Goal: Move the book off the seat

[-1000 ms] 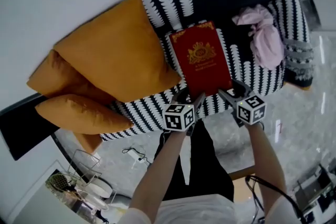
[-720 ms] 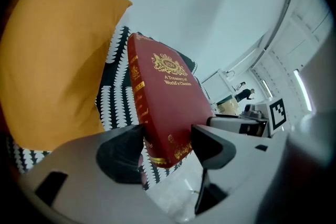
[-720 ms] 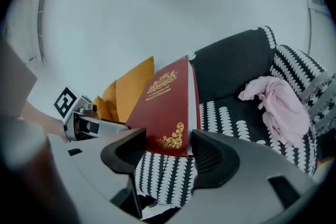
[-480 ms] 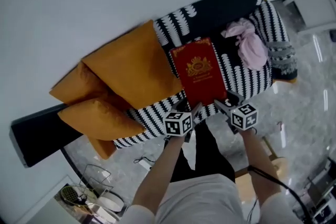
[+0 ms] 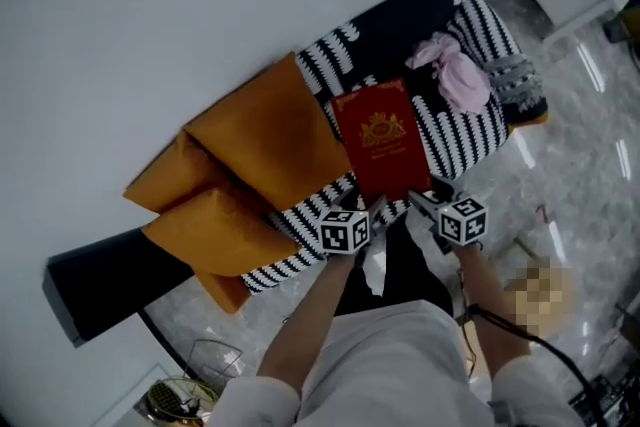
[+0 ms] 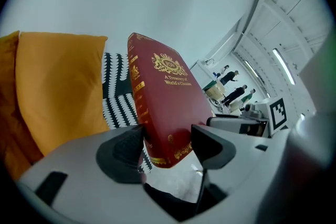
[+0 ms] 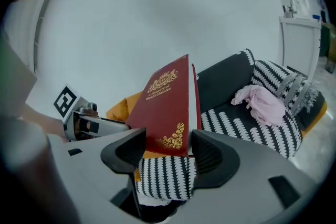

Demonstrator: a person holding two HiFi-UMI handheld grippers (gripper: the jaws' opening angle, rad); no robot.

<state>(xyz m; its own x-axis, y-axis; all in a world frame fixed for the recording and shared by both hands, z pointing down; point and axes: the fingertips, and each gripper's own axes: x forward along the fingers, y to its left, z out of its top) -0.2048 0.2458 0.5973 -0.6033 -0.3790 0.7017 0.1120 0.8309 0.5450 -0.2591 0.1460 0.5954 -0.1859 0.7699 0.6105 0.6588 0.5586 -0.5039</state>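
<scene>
Right now both grippers have the red book (image 5: 383,150) by its near end, over the front of the black-and-white patterned sofa (image 5: 470,130). In the head view its long axis runs away from the person toward the backrest, leaning a little to the left. The cover with the gold crest faces up, and the top of the cover is the far end.

The left gripper (image 5: 374,209) is clenched on the near corner on the spine side. In the left gripper view its fingers (image 6: 122,150) press on either side of that corner. The book (image 6: 160,97) rises from them at a tilt, with the gold-banded spine turned toward the orange cushions (image 6: 60,86). The tip of the corner hangs free below the fingers.

The right gripper (image 5: 421,203) is clamped on the other near corner, on the page-edge side. In the right gripper view the fingers (image 7: 212,157) close on the lower edge, and the book (image 7: 168,102) stands up between them. Its cover is toward the left gripper (image 7: 92,124) and a strip of white pages shows along the right side. Striped seat fabric shows beneath the held edge.

The orange cushions (image 5: 260,150) are piled on the sofa just left of the book, the nearest one touching or overlapping its left edge in the head view. A crumpled pink cloth (image 5: 455,75) lies on the seat near the right armrest, apart from the book. Pale marbled floor (image 5: 590,145) lies to the right of the sofa.
</scene>
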